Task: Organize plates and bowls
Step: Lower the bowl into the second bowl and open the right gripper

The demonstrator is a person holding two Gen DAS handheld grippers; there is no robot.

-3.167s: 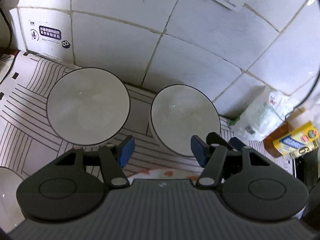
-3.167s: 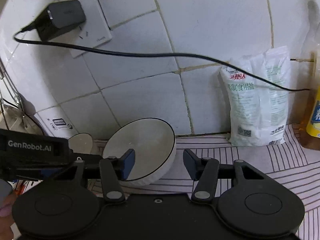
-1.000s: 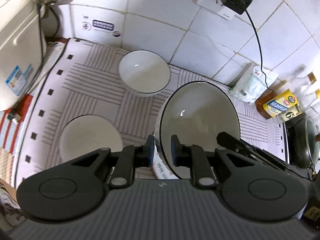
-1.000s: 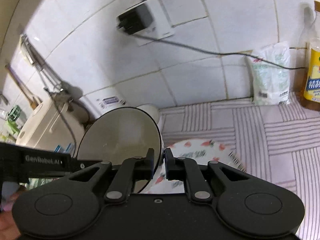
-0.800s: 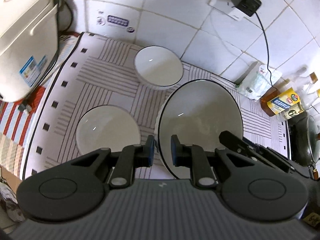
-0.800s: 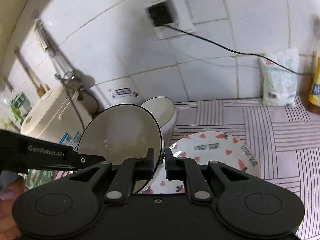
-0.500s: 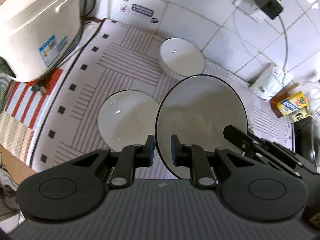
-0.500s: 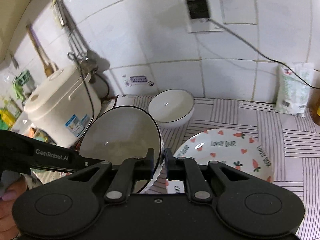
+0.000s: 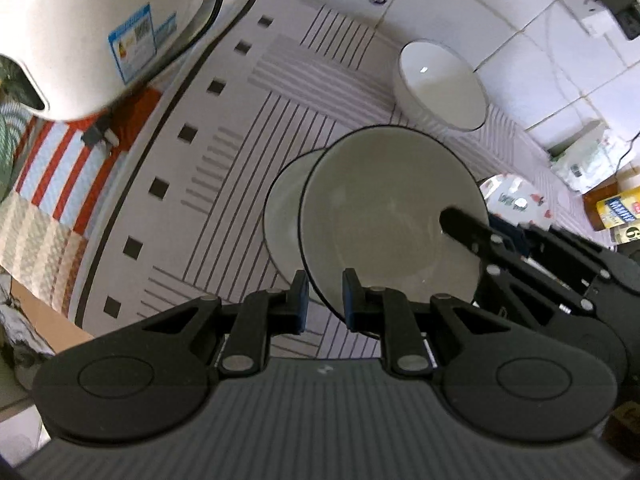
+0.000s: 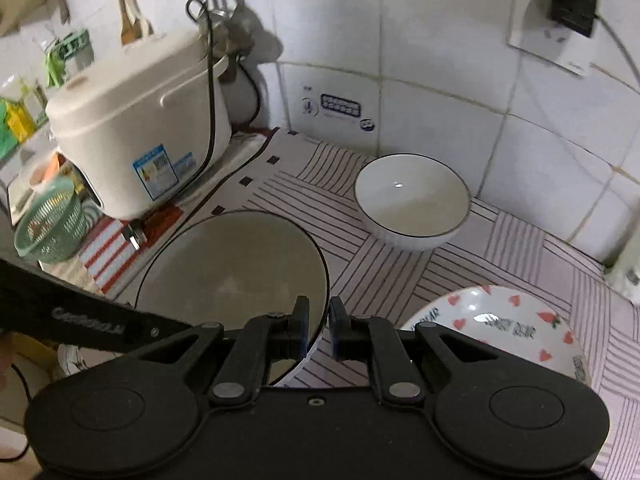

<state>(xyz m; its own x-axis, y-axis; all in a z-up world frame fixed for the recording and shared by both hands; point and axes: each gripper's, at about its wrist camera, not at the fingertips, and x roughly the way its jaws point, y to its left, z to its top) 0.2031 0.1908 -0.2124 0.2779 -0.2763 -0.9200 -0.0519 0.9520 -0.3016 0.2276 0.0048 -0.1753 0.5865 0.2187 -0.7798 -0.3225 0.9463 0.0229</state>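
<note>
Against the tiled wall, on the left, a white rice cooker (image 10: 136, 120) is sitting at the edge of the striped mat (image 10: 400, 276), and the mat is carrying the dishes. Over it, both grippers are sharing one wide dark-rimmed bowl (image 9: 384, 216): the left gripper (image 9: 323, 300) is pointing steeply down and pinching the near rim, one pad inside and one outside, while the right gripper (image 10: 318, 330) is tilting down less steeply and clamping the opposite rim the same way, jaws narrow on the thin wall. From the left wrist view, the held bowl is hanging tilted, partly covering a second bowl (image 9: 286, 216) lying on the mat beneath it; whether the two are touching I cannot tell. To the right, a heart-patterned plate (image 10: 504, 328) is resting flat on the mat. Farther back, near the wall, a smaller white bowl (image 10: 412, 200) is standing upright, well apart from the others.
</note>
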